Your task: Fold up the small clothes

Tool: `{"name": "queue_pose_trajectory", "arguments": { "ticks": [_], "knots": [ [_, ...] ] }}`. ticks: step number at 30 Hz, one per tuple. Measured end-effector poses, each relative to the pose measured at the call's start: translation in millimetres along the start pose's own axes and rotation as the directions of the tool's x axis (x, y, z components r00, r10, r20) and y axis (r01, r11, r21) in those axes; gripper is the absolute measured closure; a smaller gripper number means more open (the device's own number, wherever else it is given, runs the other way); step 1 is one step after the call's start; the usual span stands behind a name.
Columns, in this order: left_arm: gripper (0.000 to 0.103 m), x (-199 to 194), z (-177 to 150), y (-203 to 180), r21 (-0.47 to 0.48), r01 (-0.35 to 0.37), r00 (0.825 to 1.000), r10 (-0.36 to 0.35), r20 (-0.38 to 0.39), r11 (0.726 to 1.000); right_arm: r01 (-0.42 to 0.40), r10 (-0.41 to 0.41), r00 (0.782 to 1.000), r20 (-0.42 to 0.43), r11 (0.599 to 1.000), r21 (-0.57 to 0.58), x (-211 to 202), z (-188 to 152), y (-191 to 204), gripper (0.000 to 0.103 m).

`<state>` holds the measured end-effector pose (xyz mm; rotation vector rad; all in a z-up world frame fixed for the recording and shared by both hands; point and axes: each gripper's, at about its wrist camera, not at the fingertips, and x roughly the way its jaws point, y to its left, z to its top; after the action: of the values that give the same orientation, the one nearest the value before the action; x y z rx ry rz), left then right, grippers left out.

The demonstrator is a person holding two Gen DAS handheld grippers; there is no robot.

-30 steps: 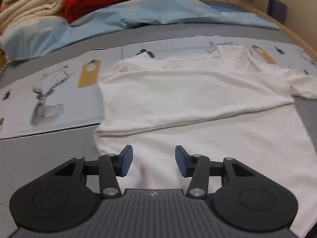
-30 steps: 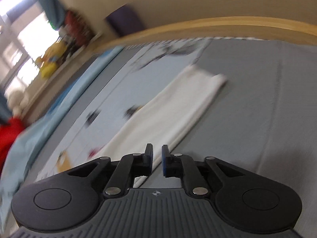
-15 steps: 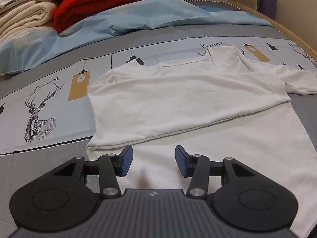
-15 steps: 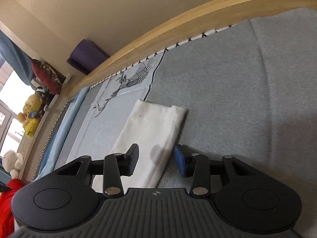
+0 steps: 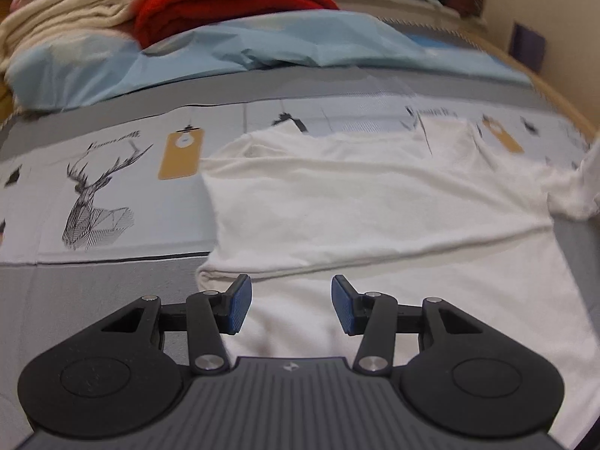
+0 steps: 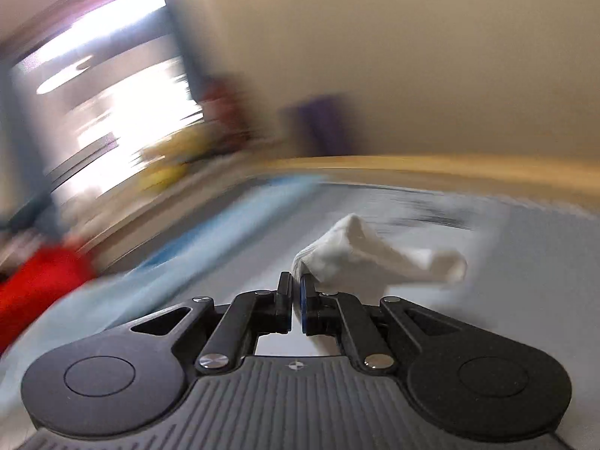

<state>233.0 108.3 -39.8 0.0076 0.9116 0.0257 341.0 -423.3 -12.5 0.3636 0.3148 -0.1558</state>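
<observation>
A white T-shirt (image 5: 375,210) lies spread on the bed, its left side folded in over the body. My left gripper (image 5: 288,305) hovers open over the shirt's near part, nothing between its blue pads. In the right wrist view my right gripper (image 6: 296,296) is shut on the shirt's white sleeve (image 6: 375,258), which is lifted off the bed and trails away to the right. In the left wrist view that raised sleeve (image 5: 585,183) shows at the far right edge.
The grey bedsheet (image 5: 93,292) has a deer print panel (image 5: 93,206). A light blue duvet (image 5: 262,48), red blanket (image 5: 232,3) and cream blanket (image 5: 63,11) pile up at the back. A wooden bed frame (image 6: 450,168) runs along the right side. The right wrist view is blurred.
My right gripper opened over the flat sleeve, then shut on it and lifted it off the bed, swinging fast. The left gripper drifted slightly and stayed open.
</observation>
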Motion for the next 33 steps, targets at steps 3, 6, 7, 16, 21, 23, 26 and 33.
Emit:
{"name": "queue_pose_trajectory", "arguments": {
  "ticks": [3, 6, 7, 16, 21, 23, 26, 33],
  "knots": [
    [0.051, -6, 2, 16, -0.061, 0.002, 1.0, -0.002, 0.002, 0.998, -0.262, 0.255, 0.965, -0.066, 0.956, -0.133, -21, -24, 116, 0.099],
    [0.051, -9, 2, 33, -0.122, 0.007, 1.0, -0.008, -0.007, 0.993, -0.501, 0.47, 0.862, -0.189, 0.848, -0.176, -46, -66, 214, 0.097],
    [0.051, -10, 2, 38, -0.15, 0.014, 1.0, -0.016, -0.008, 0.989, -0.575, 0.529, 0.809, -0.257, 0.802, -0.16, -50, -83, 239, 0.097],
    [0.052, -4, -1, 75, -0.36, 0.084, 0.993, -0.109, -0.05, 0.929, -0.611, 0.409, 0.655, -0.635, 0.782, -0.126, -82, -142, 272, 0.083],
    [0.079, 8, 6, 73, -0.383, 0.122, 0.99, -0.141, -0.023, 0.916, -0.375, 0.293, 0.809, -0.51, 0.925, -0.065, -87, -96, 202, 0.077],
    [0.08, 16, 9, 69, -0.389, 0.126, 0.989, -0.147, -0.024, 0.912, -0.296, 0.235, 0.858, -0.457, 0.953, -0.065, -92, -97, 176, 0.077],
    [0.08, 32, 15, 61, -0.39, 0.118, 0.989, -0.144, -0.036, 0.913, -0.139, 0.086, 0.873, -0.48, 0.987, -0.077, -78, -107, 149, 0.075],
    [0.08, 54, 27, 43, -0.353, 0.06, 0.995, -0.086, -0.059, 0.934, -0.148, 0.112, 0.854, -0.509, 0.988, -0.032, -62, -107, 136, 0.075]
  ]
}}
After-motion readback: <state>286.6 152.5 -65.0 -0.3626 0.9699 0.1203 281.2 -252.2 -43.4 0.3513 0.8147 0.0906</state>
